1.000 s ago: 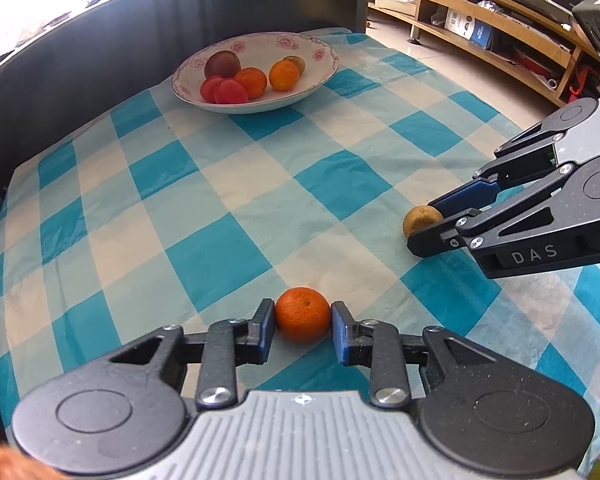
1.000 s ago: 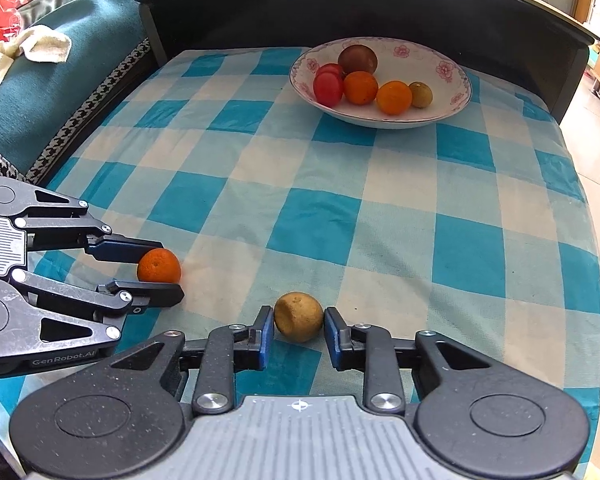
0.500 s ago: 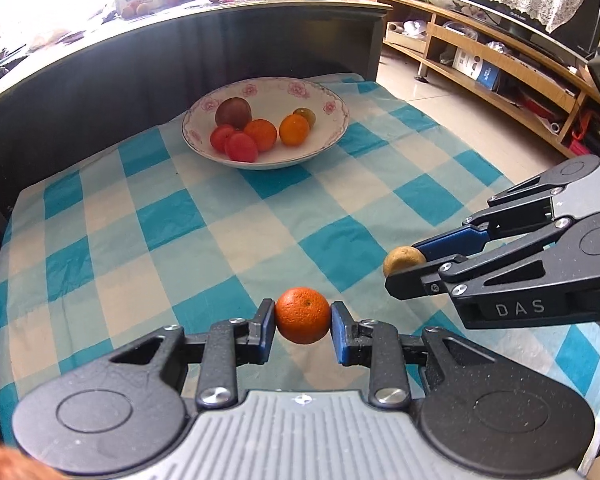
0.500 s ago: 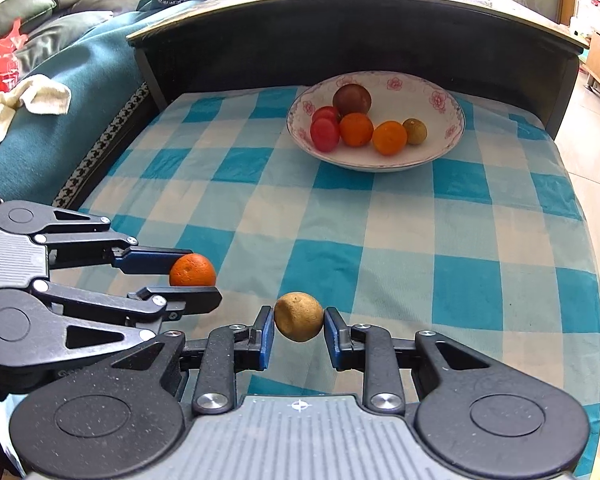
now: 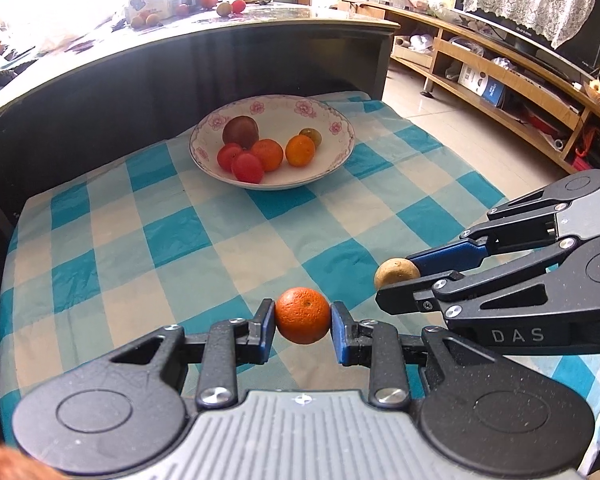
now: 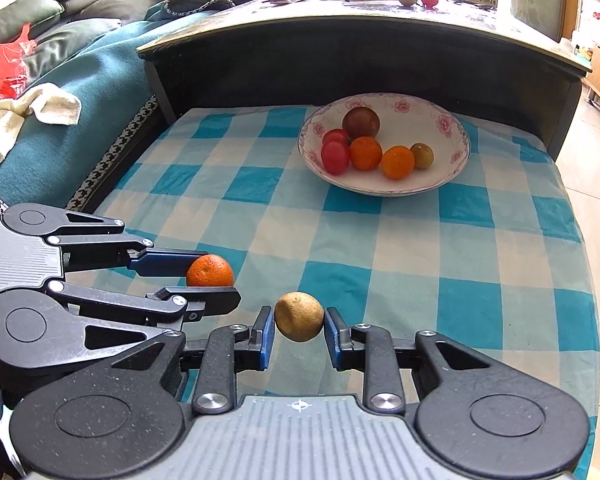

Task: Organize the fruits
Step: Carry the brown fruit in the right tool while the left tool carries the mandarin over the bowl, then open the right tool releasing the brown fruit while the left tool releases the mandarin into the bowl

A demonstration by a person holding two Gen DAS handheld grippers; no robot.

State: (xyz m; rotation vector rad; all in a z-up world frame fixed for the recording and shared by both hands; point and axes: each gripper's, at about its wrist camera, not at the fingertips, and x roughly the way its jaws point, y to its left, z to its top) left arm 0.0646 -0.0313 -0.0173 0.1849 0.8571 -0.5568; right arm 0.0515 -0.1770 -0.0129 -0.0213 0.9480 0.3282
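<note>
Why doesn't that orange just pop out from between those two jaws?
The orange looks firm and dimpled, so the flat blue pads of the left gripper probably bite well. Being round, it would likely roll if dropped on the checked cloth. It seems light: the jaws hold it clear of the cloth.

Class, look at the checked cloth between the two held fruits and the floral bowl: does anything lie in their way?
Nothing visible does. The round orange mandarin and tan-brown round fruit are held above bare blue-checked tablecloth; the white floral bowl has free space at its near side.
</note>
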